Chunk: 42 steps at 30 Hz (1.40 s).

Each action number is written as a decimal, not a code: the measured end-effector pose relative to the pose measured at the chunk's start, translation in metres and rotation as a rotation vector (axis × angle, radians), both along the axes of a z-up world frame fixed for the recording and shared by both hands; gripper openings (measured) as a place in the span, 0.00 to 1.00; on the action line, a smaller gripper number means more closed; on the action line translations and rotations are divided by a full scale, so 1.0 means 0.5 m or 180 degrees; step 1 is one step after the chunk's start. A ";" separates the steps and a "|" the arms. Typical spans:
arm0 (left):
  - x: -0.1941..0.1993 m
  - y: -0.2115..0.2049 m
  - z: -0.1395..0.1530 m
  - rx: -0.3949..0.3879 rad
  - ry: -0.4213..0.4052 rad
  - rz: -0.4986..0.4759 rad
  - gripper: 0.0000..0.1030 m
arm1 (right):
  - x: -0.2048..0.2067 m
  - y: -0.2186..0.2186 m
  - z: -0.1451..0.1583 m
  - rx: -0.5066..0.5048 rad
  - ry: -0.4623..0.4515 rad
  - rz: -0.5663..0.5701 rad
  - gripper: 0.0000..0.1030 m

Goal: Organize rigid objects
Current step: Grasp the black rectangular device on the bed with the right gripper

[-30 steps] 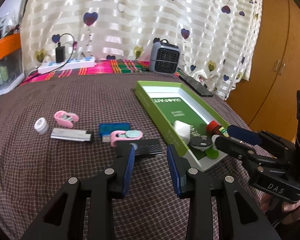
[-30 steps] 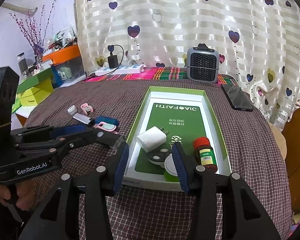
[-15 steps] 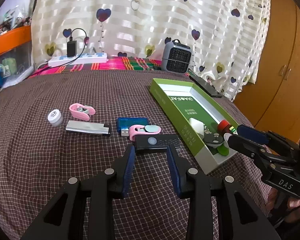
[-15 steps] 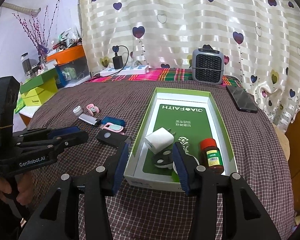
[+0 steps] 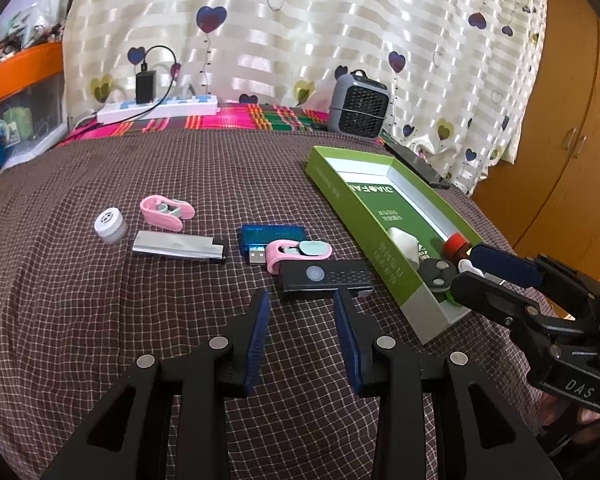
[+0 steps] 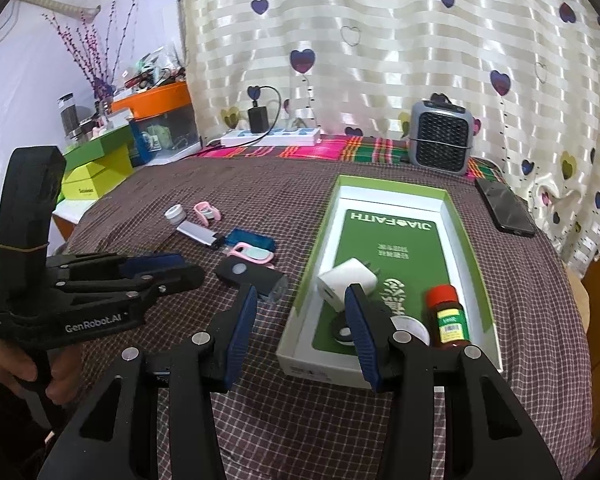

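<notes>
Over the last second both views have drawn back a little: the black rectangular device (image 5: 324, 276), which a second ago sat right at the tips of the left gripper (image 5: 300, 320), now lies clear ahead of them on the checked cloth (image 5: 100, 320), and the green box (image 6: 472, 264) shows in full past the right gripper (image 6: 302, 322). My reading is that one drop-off is done and the next pick has not begun — nothing is in either grip. The left gripper's jaws stand moderately spread with only cloth between them, aimed at the black device and touching nothing. The right gripper's jaws are spread wider, also bare, hovering at the box's near edge. In the box lie a white charger (image 6: 346, 282), a red-capped bottle (image 6: 448, 316) and some small round pieces. Still out on the cloth, left of the box: a pink clip (image 5: 298, 254), a blue USB stick (image 5: 272, 236), a silver stick (image 5: 178, 246), another pink clip (image 5: 166, 212) and a small white cap (image 5: 109, 225) — so roughly half remains.
</notes>
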State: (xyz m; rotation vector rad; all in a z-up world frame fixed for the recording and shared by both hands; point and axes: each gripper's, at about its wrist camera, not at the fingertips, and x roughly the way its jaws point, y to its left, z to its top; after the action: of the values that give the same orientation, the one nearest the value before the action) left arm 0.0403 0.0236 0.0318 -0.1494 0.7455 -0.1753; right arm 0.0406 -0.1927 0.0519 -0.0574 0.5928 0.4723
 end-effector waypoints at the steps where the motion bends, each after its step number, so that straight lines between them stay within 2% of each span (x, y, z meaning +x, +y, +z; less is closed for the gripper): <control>1: 0.000 0.002 -0.001 0.0003 0.0005 0.0008 0.31 | 0.001 0.005 -0.001 -0.0008 0.0002 0.0022 0.46; 23: 0.010 0.052 -0.024 0.0092 0.0152 0.0245 0.31 | 0.052 0.104 -0.025 -0.0323 0.0085 0.0448 0.46; 31: 0.007 0.079 -0.031 0.0058 0.0177 0.0311 0.31 | 0.085 0.140 -0.037 -0.0620 0.0173 0.0660 0.46; 38: 0.006 0.099 -0.032 0.0001 0.0170 0.0352 0.31 | 0.119 0.165 -0.053 -0.1057 0.0325 0.0891 0.46; 42: 0.005 0.103 -0.032 -0.0016 0.0164 0.0350 0.31 | 0.128 0.171 -0.055 -0.1186 0.0339 0.0934 0.46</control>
State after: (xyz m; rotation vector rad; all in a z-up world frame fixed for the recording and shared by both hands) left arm 0.0426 0.0753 0.0160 -0.1998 0.7860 -0.0690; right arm 0.1045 -0.1073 0.0243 -0.4816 0.7766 0.6468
